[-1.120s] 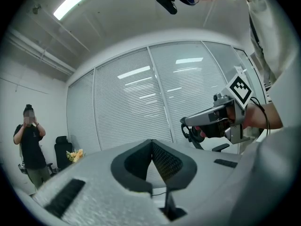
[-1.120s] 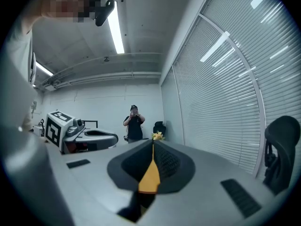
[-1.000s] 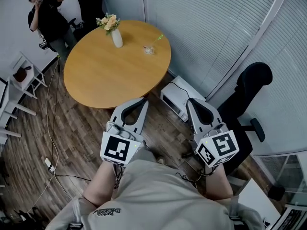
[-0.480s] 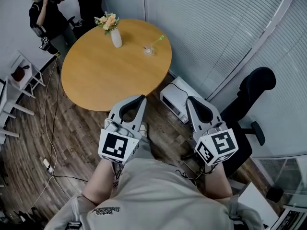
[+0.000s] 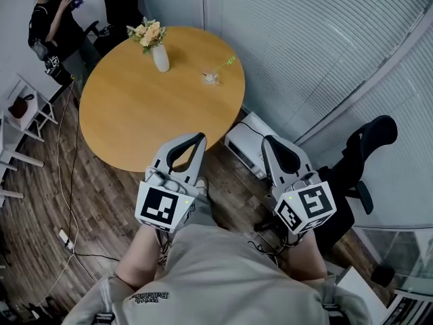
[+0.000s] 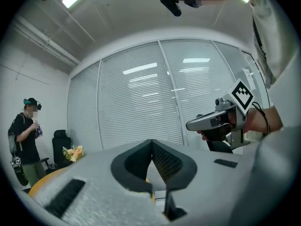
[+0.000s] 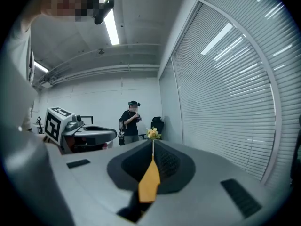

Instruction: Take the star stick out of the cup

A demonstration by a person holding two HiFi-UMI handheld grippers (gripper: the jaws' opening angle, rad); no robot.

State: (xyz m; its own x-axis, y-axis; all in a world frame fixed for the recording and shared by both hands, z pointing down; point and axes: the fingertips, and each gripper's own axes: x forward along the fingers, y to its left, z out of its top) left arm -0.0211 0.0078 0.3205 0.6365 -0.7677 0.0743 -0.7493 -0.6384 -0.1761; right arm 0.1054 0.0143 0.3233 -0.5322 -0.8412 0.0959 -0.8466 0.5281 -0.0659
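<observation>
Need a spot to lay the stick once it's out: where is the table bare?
The near half of the table, from vase and cup to the near rim, is bare; so is the gap between vase and cup. Only the far edge, by those two, is taken.

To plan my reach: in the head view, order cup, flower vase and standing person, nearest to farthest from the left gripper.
1. cup, right side of the table
2. flower vase, its far edge
3. standing person, beyond it, left
</observation>
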